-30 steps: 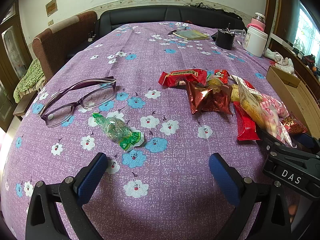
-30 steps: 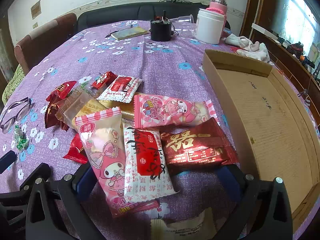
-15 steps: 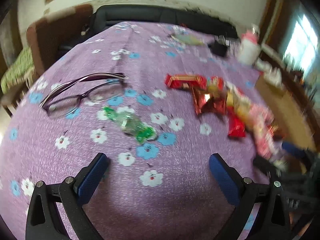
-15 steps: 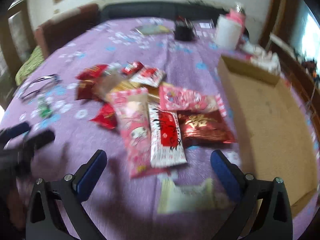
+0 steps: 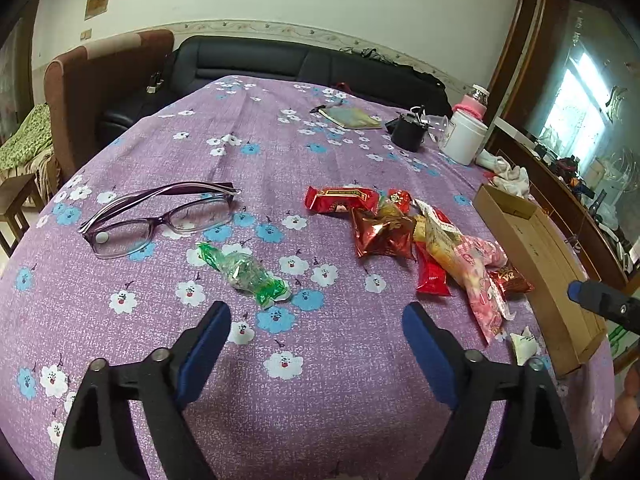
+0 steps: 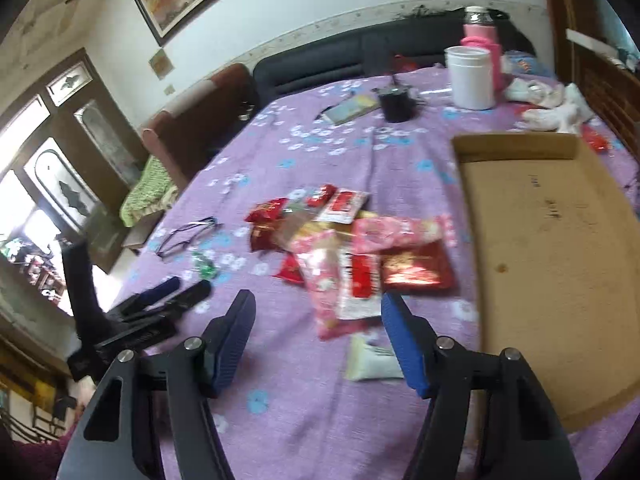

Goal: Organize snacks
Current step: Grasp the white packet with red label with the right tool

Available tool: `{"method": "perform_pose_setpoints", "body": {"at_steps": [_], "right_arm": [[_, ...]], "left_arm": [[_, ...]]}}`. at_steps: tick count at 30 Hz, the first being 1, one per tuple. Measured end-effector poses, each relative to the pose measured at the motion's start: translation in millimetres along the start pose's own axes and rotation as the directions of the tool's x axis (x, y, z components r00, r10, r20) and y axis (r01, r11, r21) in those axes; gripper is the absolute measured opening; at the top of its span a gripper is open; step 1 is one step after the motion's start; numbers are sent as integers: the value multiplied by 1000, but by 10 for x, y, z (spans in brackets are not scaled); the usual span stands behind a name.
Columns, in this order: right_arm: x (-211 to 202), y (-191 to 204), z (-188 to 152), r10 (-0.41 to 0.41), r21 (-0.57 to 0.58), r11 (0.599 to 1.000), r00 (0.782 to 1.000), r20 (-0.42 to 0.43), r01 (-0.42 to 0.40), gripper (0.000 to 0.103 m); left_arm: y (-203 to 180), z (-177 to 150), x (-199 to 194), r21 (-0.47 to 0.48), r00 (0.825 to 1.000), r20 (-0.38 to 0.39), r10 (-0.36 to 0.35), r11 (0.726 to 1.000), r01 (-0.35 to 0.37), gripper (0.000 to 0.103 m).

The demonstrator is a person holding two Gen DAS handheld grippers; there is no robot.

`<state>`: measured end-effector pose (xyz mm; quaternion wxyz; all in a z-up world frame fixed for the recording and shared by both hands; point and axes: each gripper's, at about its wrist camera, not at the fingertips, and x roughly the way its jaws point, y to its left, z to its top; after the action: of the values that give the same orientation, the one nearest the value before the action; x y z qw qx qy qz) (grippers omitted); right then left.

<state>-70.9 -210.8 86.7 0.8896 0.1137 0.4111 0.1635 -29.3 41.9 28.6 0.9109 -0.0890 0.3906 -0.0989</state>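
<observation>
Jaws first: your left hand-held gripper (image 5: pixel 316 336) is apart w/ nothing between the blue pads, only purple flowered cloth on the desk (image 5: pixel 280 152); they've just been closing a bit. Your right hand-held gripper (image 6: pixel 318 330) is about half-spread, also just been closing, empty; the pile's near end and a white packet (image 6: pixel 370 358) show in the gap, untouched. Just beyond the left pads lies a green-and-clear crinkly wrapped sweet (image 5: pixel 244 272), then purple-framed glasses (image 5: pixel 160 216) further left. Snack pile (image 5: pixel 420 240) of red, gold & pink wrappers sits mid-desk, beside the shallow brown cardboard tray (image 6: pixel 552 240); nothing visible in the tray. Far end: black cup (image 5: pixel 408 134), white tub (image 5: pixel 464 142), pink bottle (image 6: pixel 480 32).
</observation>
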Motion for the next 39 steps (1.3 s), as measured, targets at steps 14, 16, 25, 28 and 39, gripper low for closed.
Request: {"method": "perform_pose_setpoints", "body": {"at_steps": [14,16,25,28,39], "right_arm": [[829,-79,208,-133,-45,991,973,-188,126,36],[841,-103,178,-88,-16,996,977,-195,86,38],[642,-72,-3,71,102,993,994,-85,-63,67],[504,-55,15,78,140,987,997,-21,-74,60],[263,-24,189,120,228,967,993,2,-117,60]], "left_arm": [[-6,-17,49,0,999,-29,-33,999,33,78],[-16,-21,63,4,999,-36,-36,999,36,78],[-29,-28,69,4,998,-40,-39,999,39,78],[-26,-31,67,2,998,-40,-39,999,39,78],[-12,-32,64,-1,999,-38,-39,999,39,78]]}}
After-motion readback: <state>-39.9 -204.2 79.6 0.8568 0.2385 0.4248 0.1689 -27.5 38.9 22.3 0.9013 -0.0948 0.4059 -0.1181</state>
